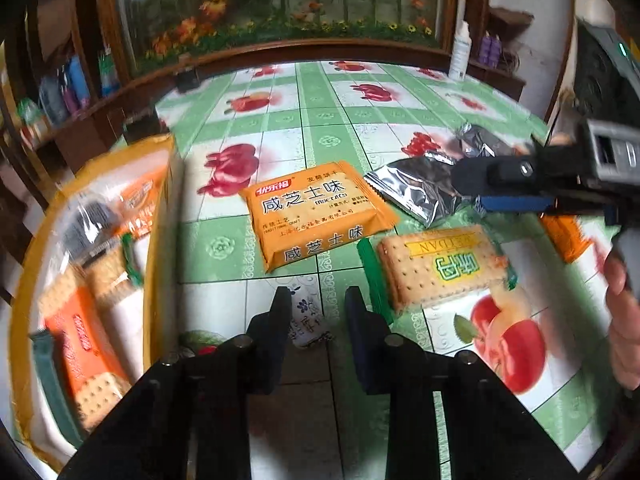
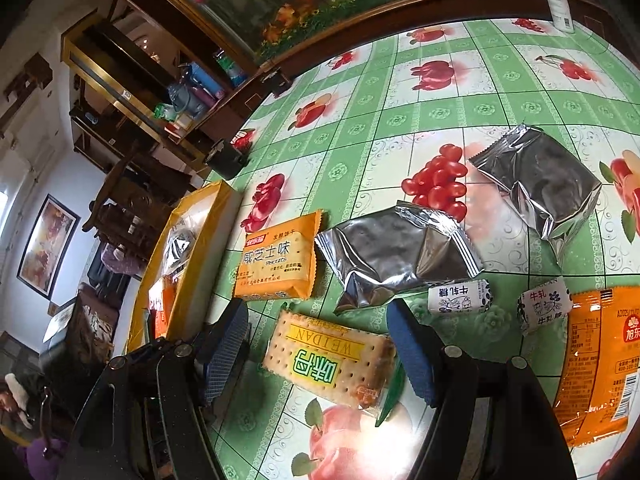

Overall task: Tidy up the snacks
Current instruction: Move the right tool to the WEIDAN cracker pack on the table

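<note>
Snacks lie on a green fruit-print tablecloth. My left gripper (image 1: 318, 308) is open just above a small white wrapped candy (image 1: 308, 326), near an orange cheese-biscuit pack (image 1: 316, 212). My right gripper (image 2: 320, 340) is open and astride a green-trimmed Weidan cracker pack (image 2: 332, 360), which also shows in the left wrist view (image 1: 436, 264). The right gripper (image 1: 484, 188) shows there over a silver foil pack (image 1: 416, 192). A yellow-edged box (image 1: 156, 216) at the left holds several snack packs.
Two silver packs (image 2: 400, 252) (image 2: 540, 180), two white candies (image 2: 460, 296) (image 2: 544, 308) and an orange pack (image 2: 600, 360) lie to the right. A white bottle (image 1: 460, 56) stands at the far edge. A dark wooden cabinet (image 1: 280, 50) borders the table.
</note>
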`<control>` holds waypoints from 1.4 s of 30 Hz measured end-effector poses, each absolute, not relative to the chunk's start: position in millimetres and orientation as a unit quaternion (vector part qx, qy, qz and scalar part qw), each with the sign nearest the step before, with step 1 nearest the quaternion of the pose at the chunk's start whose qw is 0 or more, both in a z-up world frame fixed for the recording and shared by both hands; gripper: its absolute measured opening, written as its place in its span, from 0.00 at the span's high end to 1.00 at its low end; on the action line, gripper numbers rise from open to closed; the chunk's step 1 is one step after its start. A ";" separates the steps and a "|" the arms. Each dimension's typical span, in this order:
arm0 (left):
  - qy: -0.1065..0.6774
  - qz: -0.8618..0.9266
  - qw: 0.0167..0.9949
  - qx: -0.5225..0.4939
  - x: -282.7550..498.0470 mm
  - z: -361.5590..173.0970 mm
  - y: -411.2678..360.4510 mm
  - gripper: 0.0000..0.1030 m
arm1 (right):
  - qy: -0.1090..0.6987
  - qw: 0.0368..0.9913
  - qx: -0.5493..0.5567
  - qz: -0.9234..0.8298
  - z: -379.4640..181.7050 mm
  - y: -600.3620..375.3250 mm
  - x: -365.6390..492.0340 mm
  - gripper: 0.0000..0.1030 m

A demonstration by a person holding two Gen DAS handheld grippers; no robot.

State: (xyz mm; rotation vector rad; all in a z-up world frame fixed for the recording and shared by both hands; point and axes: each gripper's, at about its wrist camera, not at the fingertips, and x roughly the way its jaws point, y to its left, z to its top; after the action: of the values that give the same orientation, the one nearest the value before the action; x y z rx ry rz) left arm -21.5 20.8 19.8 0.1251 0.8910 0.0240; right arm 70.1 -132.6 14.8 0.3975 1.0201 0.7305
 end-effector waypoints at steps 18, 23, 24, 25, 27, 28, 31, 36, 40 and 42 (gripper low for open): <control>0.441 0.013 0.896 0.039 -15.1 8.0 22.8 0.59 | 0.493 0.792 0.177 0.314 -1.2 -132.2 79.7 0.26; 0.441 0.011 0.897 0.040 -15.7 8.4 20.5 0.59 | 0.494 0.792 0.179 0.312 -1.8 -131.9 80.6 0.26; 0.441 0.011 0.897 0.039 -15.7 8.5 20.2 0.59 | 0.494 0.792 0.179 0.312 -1.7 -132.0 80.6 0.26; 0.441 0.011 0.897 0.040 -15.6 8.5 19.7 0.59 | 0.494 0.792 0.179 0.312 -1.6 -132.0 80.7 0.26; 0.441 0.012 0.897 0.039 -15.7 8.2 20.5 0.59 | 0.493 0.792 0.179 0.313 -1.4 -132.2 80.4 0.26; 0.441 0.012 0.897 0.039 -15.7 8.2 20.4 0.59 | 0.493 0.792 0.179 0.312 -1.4 -132.3 80.3 0.26; 0.441 0.011 0.897 0.040 -15.9 8.7 18.4 0.59 | 0.494 0.791 0.181 0.313 -1.0 -133.1 80.7 0.26; 0.440 0.010 0.897 0.041 -16.0 8.5 16.7 0.59 | 0.493 0.792 0.182 0.312 -0.3 -134.1 80.5 0.26; 0.440 0.008 0.897 0.041 -15.7 8.4 15.2 0.59 | 0.493 0.792 0.180 0.312 0.3 -134.8 79.9 0.26; 0.441 0.007 0.897 0.042 -15.1 8.3 15.0 0.59 | 0.493 0.793 0.175 0.310 -1.0 -134.3 80.6 0.26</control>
State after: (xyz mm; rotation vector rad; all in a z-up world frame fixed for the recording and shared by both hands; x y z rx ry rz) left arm -15.1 15.0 8.3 0.0862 0.9128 0.0154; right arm 80.6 -134.3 -1.0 0.3767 1.0611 0.6673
